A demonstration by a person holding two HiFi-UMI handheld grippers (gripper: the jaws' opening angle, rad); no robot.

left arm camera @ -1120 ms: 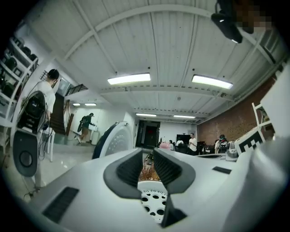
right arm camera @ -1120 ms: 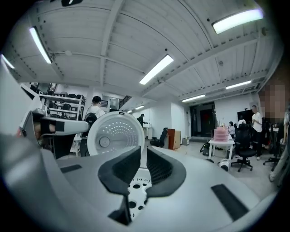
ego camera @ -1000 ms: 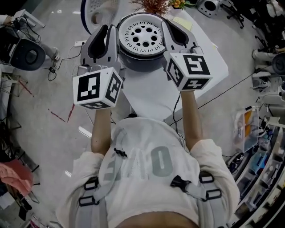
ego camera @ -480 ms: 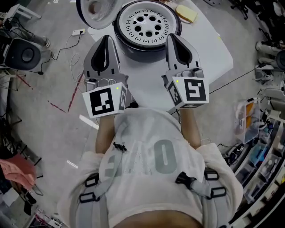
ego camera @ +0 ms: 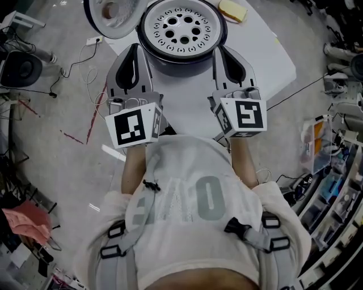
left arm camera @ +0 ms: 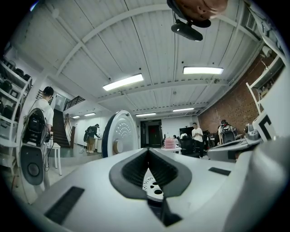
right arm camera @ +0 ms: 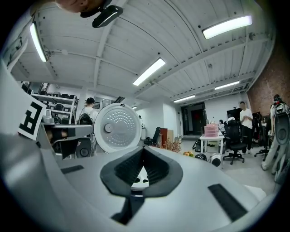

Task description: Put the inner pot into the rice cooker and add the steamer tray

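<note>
Grey plastic left tongs [ego camera: 136, 47] and right tongs [ego camera: 220, 48]: each pair has its jaws closed on nothing, the ribbed black pads meeting at the tips. Behind them, the left cube [ego camera: 133, 127] and right cube [ego camera: 244, 116] carry black-and-white square patterns with no legible words. The only readable character is a large "0" on the person's pale shirt [ego camera: 193, 209].

Rice cooker [ego camera: 182, 56], the landmark, stands on a white table [ego camera: 255, 62]. The two pairs of tongs flank its near side, one left and one right, with their tips close beside its rim; contact cannot be judged.

Steamer tray [ego camera: 181, 25], white, round and perforated, sits in the cooker's mouth. Whether the inner pot lies beneath it cannot be told.

Lid [ego camera: 108, 11] stands open at the cooker's left. Yellow block [ego camera: 232, 9] lies on the table at the cooker's far right.
</note>
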